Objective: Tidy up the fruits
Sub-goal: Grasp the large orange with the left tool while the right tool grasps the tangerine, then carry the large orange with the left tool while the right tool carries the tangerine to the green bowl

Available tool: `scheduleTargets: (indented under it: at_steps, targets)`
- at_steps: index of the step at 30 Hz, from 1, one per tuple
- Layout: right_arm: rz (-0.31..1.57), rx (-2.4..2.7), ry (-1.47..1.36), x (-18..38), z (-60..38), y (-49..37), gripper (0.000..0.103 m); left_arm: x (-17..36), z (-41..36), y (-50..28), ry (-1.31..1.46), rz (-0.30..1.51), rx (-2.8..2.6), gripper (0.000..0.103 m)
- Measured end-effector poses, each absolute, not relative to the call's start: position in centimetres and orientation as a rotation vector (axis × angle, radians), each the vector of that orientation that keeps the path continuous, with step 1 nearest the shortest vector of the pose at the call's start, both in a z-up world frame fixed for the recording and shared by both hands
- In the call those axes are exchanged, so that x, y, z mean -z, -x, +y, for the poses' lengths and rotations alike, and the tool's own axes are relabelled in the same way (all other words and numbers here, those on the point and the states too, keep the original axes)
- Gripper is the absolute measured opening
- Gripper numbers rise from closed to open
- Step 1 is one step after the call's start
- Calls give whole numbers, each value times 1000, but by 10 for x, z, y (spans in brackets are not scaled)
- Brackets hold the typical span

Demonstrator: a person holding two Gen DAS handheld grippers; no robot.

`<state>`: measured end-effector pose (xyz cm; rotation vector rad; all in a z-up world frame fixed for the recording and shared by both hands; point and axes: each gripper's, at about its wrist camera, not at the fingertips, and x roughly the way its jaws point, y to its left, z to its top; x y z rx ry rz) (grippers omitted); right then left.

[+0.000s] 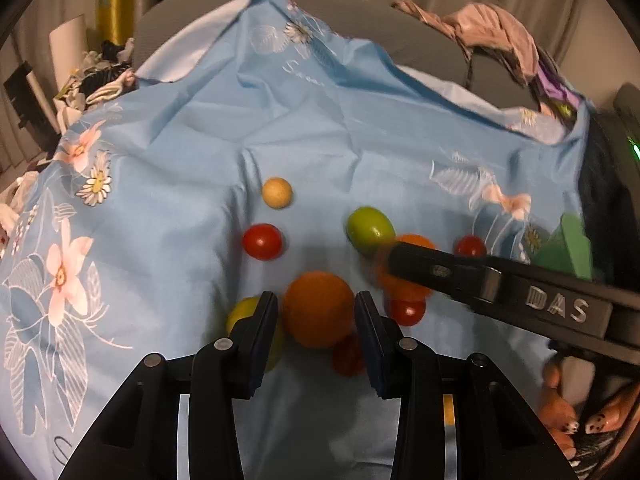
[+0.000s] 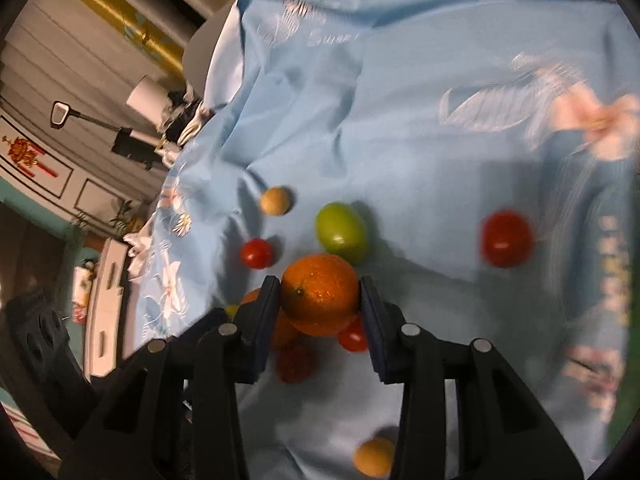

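Oranges sit between both pairs of fingers on the blue floral sheet (image 1: 192, 128): the right gripper (image 2: 320, 300) clamps one orange (image 2: 320, 294), while the left gripper (image 1: 316, 312) brackets another orange (image 1: 318, 308), contact unclear.

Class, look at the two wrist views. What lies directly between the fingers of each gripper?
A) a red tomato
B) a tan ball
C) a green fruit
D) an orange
D: an orange sits between the left gripper fingers, and another orange between the right gripper fingers; the green fruit lies beyond.
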<state>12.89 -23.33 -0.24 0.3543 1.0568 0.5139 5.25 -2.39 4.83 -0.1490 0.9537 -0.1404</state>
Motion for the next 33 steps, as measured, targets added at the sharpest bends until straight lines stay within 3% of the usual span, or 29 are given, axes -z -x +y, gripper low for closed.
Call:
scheduleTargets:
  at_steps: [5, 15, 33]
  targets:
    - [1030, -388, -301, -2, -255, -118, 41, -45, -22, -57, 154, 980, 125, 40]
    - [1043, -362, -315, 3, -271, -114, 41, -40, -25, -60, 128, 973, 122, 57]
    - [1022, -328, -366, 5, -290, -81, 42, -42, -34, -81, 253, 1104, 186, 57]
